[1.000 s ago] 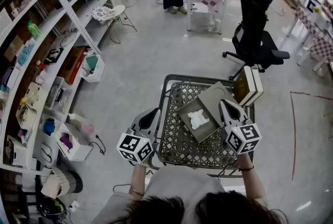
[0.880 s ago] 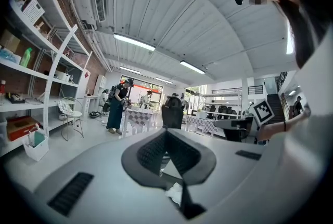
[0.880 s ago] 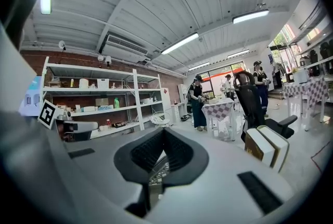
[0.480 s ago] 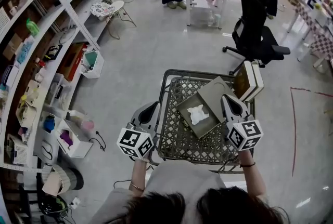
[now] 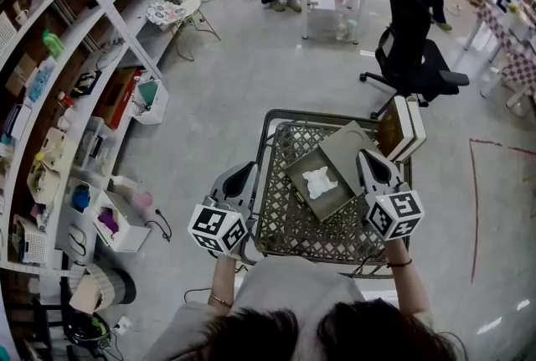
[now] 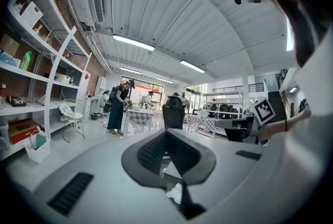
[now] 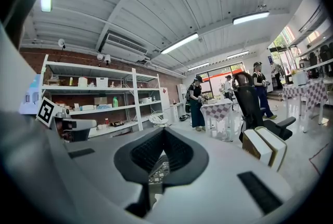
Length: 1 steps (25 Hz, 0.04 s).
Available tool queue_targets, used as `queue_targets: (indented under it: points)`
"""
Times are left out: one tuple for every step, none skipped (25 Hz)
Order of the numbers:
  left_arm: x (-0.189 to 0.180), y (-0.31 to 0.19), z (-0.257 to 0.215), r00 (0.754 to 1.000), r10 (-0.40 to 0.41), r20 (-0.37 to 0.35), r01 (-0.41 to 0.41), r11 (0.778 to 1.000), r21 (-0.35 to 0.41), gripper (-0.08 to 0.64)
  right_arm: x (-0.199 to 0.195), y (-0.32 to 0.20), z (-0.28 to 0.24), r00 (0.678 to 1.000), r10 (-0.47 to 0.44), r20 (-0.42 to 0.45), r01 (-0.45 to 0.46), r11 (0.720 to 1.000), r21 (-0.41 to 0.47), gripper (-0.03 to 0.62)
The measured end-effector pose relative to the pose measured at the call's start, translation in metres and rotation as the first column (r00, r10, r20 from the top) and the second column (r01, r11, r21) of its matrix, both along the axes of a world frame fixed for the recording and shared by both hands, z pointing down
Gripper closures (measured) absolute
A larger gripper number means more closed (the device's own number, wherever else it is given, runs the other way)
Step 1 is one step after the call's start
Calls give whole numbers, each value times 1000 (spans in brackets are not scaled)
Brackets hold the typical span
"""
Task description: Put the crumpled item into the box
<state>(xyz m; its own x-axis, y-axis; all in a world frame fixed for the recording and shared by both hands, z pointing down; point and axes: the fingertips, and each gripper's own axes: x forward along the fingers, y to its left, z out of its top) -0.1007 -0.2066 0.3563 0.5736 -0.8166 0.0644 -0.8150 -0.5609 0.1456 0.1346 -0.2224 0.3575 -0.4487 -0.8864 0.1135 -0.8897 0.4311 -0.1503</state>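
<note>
Shelving (image 5: 75, 58): stocked, along left wall;
Left gripper (image 5: 244, 173): jaws closed together, empty, at mesh cart's (image 5: 293, 238) left edge;
Crumpled item (image 5: 319, 182): white, inside open box (image 5: 339, 200) on cart;
Right gripper (image 5: 368, 162): jaws pressed together, empty, just right of box.

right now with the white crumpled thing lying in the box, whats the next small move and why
Probably swing the right gripper against the open lid to tip it shut. The crumpled item already lies inside the box, and that gripper is shut, empty and right beside the lid, so nothing seems left to pick up.
</note>
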Motion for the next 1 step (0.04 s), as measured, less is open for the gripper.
queue_targets:
  points:
    - [0,0,0,1000,-1,1,1,1000,1,543,0,0,0,1000,0,0,0,1000,1,571]
